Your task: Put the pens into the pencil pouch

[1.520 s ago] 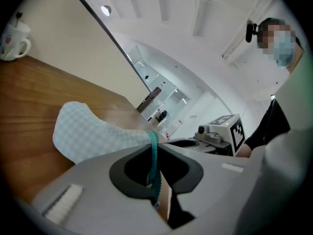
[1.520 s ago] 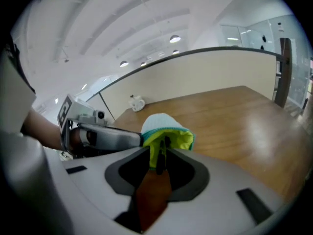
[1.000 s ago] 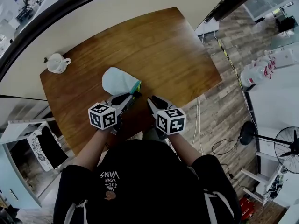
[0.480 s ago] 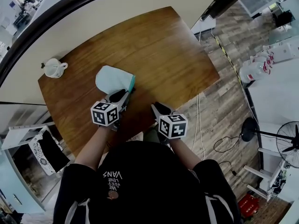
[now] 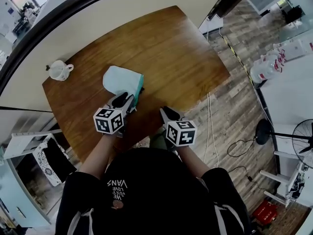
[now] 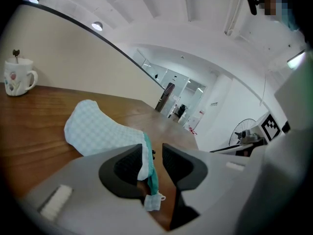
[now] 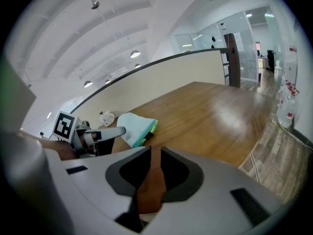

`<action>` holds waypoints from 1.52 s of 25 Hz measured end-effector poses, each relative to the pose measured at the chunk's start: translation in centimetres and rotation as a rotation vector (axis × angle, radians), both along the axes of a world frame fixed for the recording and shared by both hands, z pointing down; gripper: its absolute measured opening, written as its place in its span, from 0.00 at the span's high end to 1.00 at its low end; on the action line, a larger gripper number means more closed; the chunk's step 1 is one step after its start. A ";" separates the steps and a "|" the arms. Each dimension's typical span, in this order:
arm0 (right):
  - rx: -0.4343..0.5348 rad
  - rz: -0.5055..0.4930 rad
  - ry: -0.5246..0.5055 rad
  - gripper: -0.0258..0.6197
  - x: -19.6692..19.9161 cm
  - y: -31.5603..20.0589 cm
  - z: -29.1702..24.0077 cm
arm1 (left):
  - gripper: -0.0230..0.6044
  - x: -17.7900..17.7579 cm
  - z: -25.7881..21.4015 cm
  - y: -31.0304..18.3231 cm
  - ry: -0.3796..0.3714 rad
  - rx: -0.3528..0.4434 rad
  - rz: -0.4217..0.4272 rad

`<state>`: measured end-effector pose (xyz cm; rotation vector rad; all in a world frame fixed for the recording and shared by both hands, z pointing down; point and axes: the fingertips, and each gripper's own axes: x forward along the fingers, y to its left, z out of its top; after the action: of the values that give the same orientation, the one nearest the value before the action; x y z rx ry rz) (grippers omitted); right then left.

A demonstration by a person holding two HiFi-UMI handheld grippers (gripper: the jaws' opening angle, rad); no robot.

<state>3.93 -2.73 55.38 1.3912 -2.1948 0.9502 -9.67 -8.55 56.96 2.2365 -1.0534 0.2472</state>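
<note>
- Left gripper view: releasing pouch (image 6: 95,129) edge, left gripper (image 6: 153,155) jaws just opening around it
- Right gripper (image 7: 151,169) slightly parted, empty
- Next: withdrawing without snagging

- The counter (image 5: 171,58) is brown wood with a visible grain. It is smooth and shines a little on the far right side.
- The pencil pouch (image 5: 120,80) is soft cloth, pale mint with a fine check, matt. Its near edge is a darker teal fabric strip.
- The mug (image 5: 58,70) at the far left looks like white glazed ceramic.
- The left gripper (image 6: 152,153) and the right gripper (image 7: 155,153) have grey matt plastic bodies. The fingers (image 6: 178,165) carry dark matt pads.
- The floor (image 5: 234,106) is grey-brown wood planks.
</note>
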 end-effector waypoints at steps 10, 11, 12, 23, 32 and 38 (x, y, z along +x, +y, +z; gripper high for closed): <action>0.127 0.069 -0.031 0.90 -2.8 1.8 -3.1 | 0.78 -2.1 -5.2 3.3 -0.038 0.152 0.024; 0.137 0.070 -0.031 0.91 -3.1 2.1 -3.4 | 0.78 -2.1 -5.7 3.7 -0.046 0.167 0.035; 0.146 0.070 -0.029 0.91 -3.3 2.4 -3.6 | 0.78 -2.1 -6.2 4.1 -0.055 0.181 0.046; 0.239 0.064 -0.034 0.94 -3.1 5.8 -6.8 | 0.91 -1.3 -9.9 8.9 -0.069 0.260 0.112; 0.257 -0.106 -0.016 0.94 -2.9 7.5 -8.3 | 0.94 0.2 -12.0 12.7 -0.112 0.267 0.075; 0.262 -0.208 -0.006 0.94 -1.7 9.8 -9.2 | 0.95 1.0 -12.5 15.5 -0.143 0.251 0.000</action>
<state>2.27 7.12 46.19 1.2333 -2.4797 0.6119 -8.68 6.94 44.42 2.4723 -1.2176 0.2916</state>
